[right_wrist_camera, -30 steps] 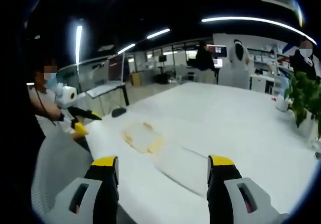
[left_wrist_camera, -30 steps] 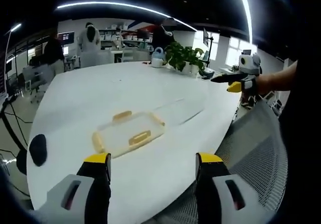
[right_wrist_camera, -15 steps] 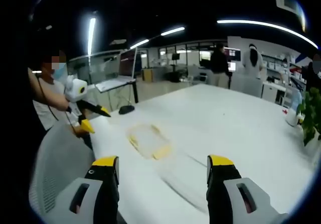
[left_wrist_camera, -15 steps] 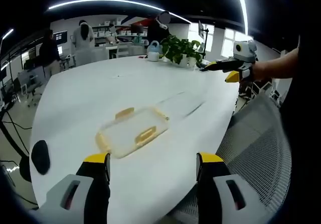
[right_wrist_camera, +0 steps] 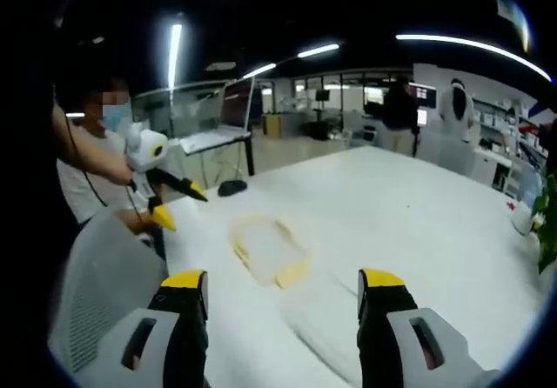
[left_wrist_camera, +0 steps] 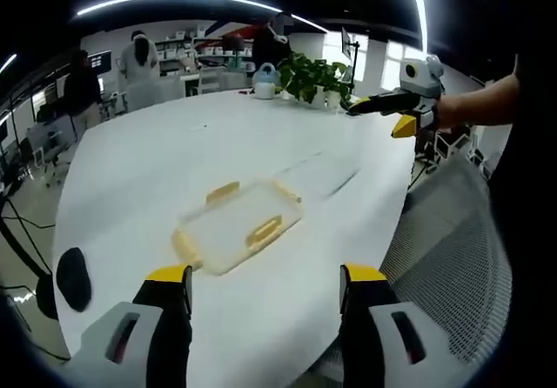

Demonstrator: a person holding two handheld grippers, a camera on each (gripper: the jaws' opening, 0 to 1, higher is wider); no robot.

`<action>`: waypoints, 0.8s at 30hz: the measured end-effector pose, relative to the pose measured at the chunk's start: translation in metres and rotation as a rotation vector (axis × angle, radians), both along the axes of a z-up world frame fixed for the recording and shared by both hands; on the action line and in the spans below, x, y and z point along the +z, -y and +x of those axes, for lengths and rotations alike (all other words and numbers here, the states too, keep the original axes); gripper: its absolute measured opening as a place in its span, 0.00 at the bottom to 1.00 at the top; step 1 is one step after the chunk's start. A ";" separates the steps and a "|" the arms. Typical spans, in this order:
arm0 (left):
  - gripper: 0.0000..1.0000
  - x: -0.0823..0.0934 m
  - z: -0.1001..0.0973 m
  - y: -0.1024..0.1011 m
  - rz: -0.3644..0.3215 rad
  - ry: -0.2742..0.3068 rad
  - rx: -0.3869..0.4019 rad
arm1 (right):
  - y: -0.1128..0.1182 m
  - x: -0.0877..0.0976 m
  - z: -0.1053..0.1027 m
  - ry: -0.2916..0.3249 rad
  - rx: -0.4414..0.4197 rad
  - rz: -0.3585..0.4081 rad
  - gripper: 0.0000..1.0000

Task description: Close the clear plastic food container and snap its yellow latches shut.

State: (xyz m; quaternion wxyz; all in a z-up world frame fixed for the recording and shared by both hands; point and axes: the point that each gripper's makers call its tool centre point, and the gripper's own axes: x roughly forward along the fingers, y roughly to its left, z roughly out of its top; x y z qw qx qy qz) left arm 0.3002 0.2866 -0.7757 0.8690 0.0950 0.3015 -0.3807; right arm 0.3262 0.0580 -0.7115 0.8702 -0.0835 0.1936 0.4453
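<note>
The clear container (left_wrist_camera: 237, 225) lies flat on the smooth white tabletop (left_wrist_camera: 139, 170), ahead of the left gripper (left_wrist_camera: 265, 288), yellow latches (left_wrist_camera: 264, 230) splayed out. The right gripper (right_wrist_camera: 283, 294) is well off; both sets of jaws stand wide, empty. Slick, light plastic will probably skid if pressed off-centre; the lid's seating looks uncertain

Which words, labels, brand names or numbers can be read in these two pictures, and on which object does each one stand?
None can be read.
The clear container with yellow latches on the white table bears no visible print.
The left gripper and right gripper show no lettering.
The wall screens far behind the table are too small and blurred to read.
</note>
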 end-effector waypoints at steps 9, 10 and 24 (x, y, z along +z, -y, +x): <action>0.66 -0.003 0.011 -0.008 0.021 -0.008 -0.008 | -0.018 0.000 0.010 0.001 0.043 -0.010 0.70; 0.65 -0.004 0.013 -0.010 0.025 -0.010 -0.009 | -0.021 0.000 0.012 0.002 0.050 -0.012 0.70; 0.60 -0.010 0.037 -0.019 0.053 -0.037 -0.029 | -0.048 -0.003 0.033 -0.008 0.099 -0.013 0.70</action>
